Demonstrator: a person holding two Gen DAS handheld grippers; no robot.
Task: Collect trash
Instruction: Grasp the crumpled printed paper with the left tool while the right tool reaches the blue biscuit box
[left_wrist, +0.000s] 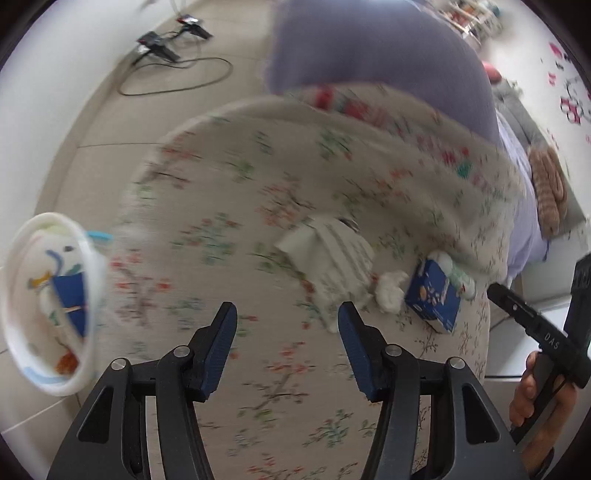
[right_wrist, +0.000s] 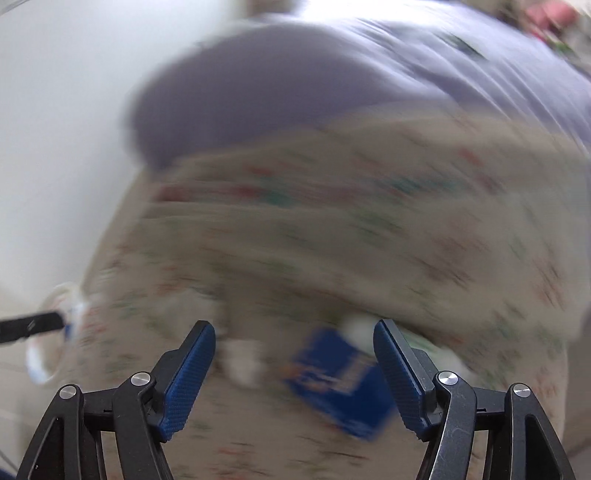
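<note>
On a floral-covered seat (left_wrist: 229, 206) lie a blue carton (left_wrist: 434, 295), a crumpled white tissue (left_wrist: 389, 290) beside it, a folded pale napkin (left_wrist: 328, 251) and a white-green wad (left_wrist: 460, 277) behind the carton. My left gripper (left_wrist: 288, 314) is open and empty, just short of the napkin. A white bin (left_wrist: 48, 314) with trash inside stands at the left. In the blurred right wrist view, my right gripper (right_wrist: 294, 332) is open and empty over the blue carton (right_wrist: 336, 384), with the tissue (right_wrist: 242, 360) to its left.
A purple cushion (left_wrist: 373, 48) lies behind the floral cover. Cables and black devices (left_wrist: 159, 44) lie on the tiled floor at the far left. The right hand-held gripper's body (left_wrist: 535, 332) shows at the right edge. A striped cushion (left_wrist: 548, 188) lies at far right.
</note>
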